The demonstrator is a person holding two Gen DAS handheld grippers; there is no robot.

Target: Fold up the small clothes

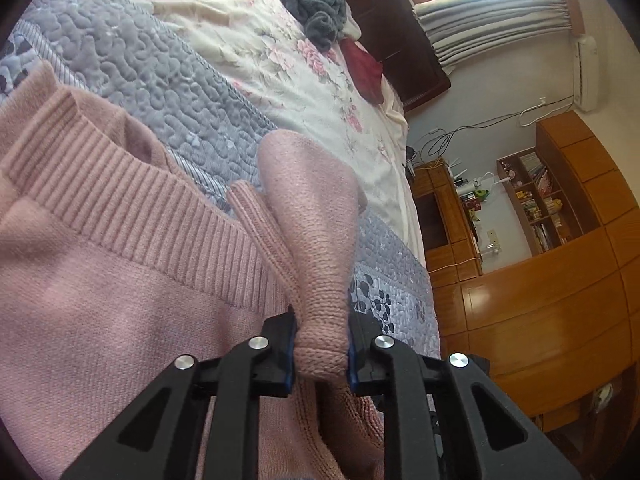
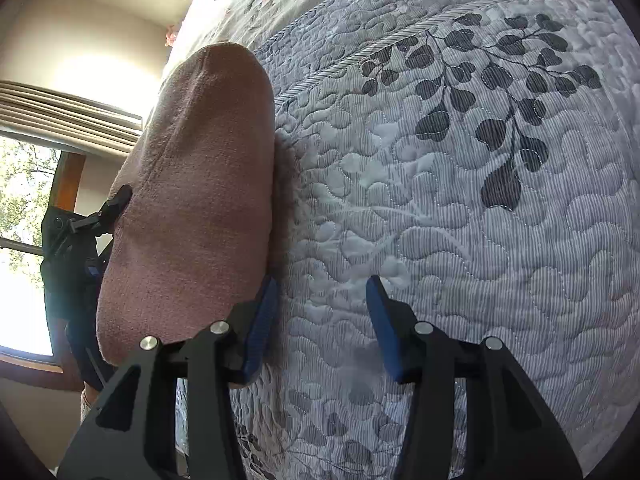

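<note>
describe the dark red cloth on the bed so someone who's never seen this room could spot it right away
Start at the bed and follow the flowered cream sheet toward the dark wooden headboard. Right at the sheet's edge, beside a heap of grey clothes, lies the dark red cloth. It is the only deep red item; the sweater is pale pink.

Sunlit window [image 2: 24,208], wooden cabinets [image 1: 552,300], quilted bed [image 2: 460,200].

One pink sweater [image 1: 120,280], one quilt [image 2: 440,200], two hand-held grippers [image 1: 322,354] [image 2: 318,328].
</note>
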